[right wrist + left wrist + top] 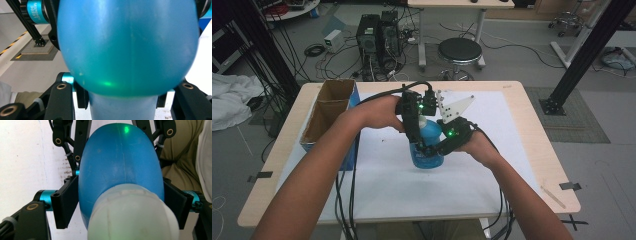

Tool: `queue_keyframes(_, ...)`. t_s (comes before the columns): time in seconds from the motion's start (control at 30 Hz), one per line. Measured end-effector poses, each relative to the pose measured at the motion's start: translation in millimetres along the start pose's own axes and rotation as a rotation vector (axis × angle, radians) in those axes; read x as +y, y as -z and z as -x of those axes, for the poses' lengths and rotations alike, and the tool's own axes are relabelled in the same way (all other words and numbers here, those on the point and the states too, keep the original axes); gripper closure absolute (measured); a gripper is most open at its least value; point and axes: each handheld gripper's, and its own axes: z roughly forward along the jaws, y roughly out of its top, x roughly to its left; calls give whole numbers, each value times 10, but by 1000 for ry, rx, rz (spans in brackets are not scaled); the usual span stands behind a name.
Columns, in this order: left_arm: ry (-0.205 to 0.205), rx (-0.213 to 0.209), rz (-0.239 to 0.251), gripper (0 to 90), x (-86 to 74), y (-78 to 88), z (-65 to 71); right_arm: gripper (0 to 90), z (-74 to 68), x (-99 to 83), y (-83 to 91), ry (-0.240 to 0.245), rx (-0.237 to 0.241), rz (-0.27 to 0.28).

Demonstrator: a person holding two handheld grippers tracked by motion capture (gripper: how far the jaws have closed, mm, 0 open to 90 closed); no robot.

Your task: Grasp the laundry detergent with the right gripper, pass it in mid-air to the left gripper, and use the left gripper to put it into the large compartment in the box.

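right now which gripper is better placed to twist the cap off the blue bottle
Left. The left gripper reaches down with its jaws either side of the white cap, while the right gripper clamps the blue bottle body.

Both forearms are entering from the bottom edge of the high view and converging toward the middle of the frame. The left hand (379,112) is reaching in from the left, carrying the left gripper (421,146) with its jaws pointing steeply down. The right hand (479,146) is coming from the lower right, holding the right gripper (432,150) angled leftward toward the other. The right gripper's jaws are clamping something between them; the left gripper's jaws are standing partly closed, close against it.
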Motion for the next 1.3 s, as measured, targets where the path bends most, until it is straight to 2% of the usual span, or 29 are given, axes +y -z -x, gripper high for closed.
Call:
queue_keyframes(0.1,-7,-8,-2,269,3,-1,11,441,-5,2,-5,0,-1,1)
queue_keyframes(0.27,-4,-7,0,271,8,-4,7,441,-10,3,-10,-3,2,2)
queue_keyframes(0.47,-15,-16,-2,335,3,-2,11,441,-9,2,-8,2,5,3)
queue_keyframes(0.67,-26,-9,8,370,1,5,30,441,-17,2,-9,4,7,5)
queue_keyframes(0.87,-33,-7,2,373,5,1,46,441,-23,-1,-17,7,11,6)
queue_keyframes(1.13,-52,-10,22,376,32,30,81,433,-61,18,7,35,10,0)
queue_keyframes(1.2,-51,-13,5,376,37,38,84,378,-68,28,35,31,11,1)
queue_keyframes(1.23,-50,-15,5,376,36,41,85,297,-65,32,55,18,18,6)
queue_keyframes(1.3,-53,-17,7,377,37,58,89,221,-71,38,98,3,12,-30)
